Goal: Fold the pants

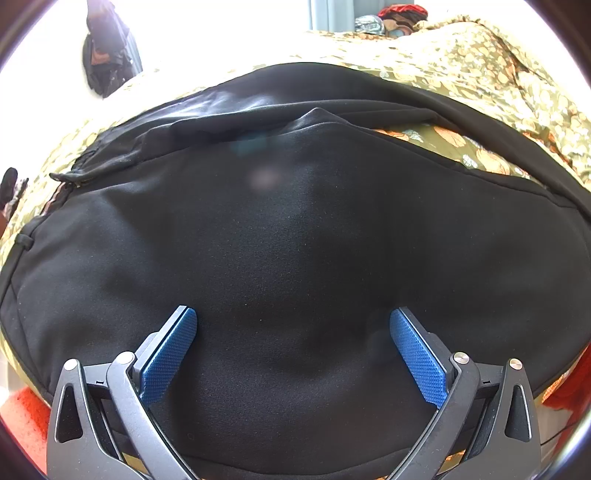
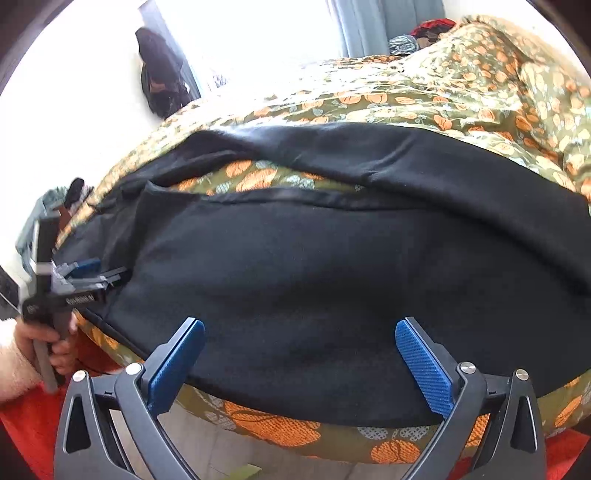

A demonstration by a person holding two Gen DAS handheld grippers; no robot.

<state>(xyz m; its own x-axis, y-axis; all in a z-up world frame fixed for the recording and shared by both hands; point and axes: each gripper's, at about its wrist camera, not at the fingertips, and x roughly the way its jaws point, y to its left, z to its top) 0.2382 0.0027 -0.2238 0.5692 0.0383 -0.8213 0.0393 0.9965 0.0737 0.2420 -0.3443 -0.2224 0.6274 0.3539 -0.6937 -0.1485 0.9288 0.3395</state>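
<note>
Black pants [image 1: 295,229] spread flat across a bed cover [image 1: 480,74] with an orange and green flower print. Two legs side by side, with a strip of cover showing in the gap between them. Waist end, with zipper and a belt loop, off to the left in the left wrist view.

Left gripper [image 1: 293,325] low over the near leg, jaws wide apart, nothing between the blue pads [image 1: 173,350]. Plain black cloth under and ahead of both fingers. Whether the fingertips touch the cloth cannot be told.

Right gripper [image 2: 300,334] at the near edge of the bed, jaws likewise wide apart and empty. Pads [image 2: 424,365] over the hem side of the near leg, close to where the cloth meets the edge of the cover. Below that edge, a pale floor [image 2: 207,443] and some red cloth [image 2: 26,435] at the lower corners.

In the right wrist view, the left gripper again [image 2: 107,273], blurred, far left, at the pants' waist end, gripped by a hand [image 2: 55,347] at its handle. Jaw state from this angle unclear because of blur.

Far side: cover rumpled toward the upper right, a pile of mixed items [image 2: 424,33] behind it, pale curtains [image 2: 369,22], a bright window, and a dark garment [image 2: 159,70] hanging at the upper left.
</note>
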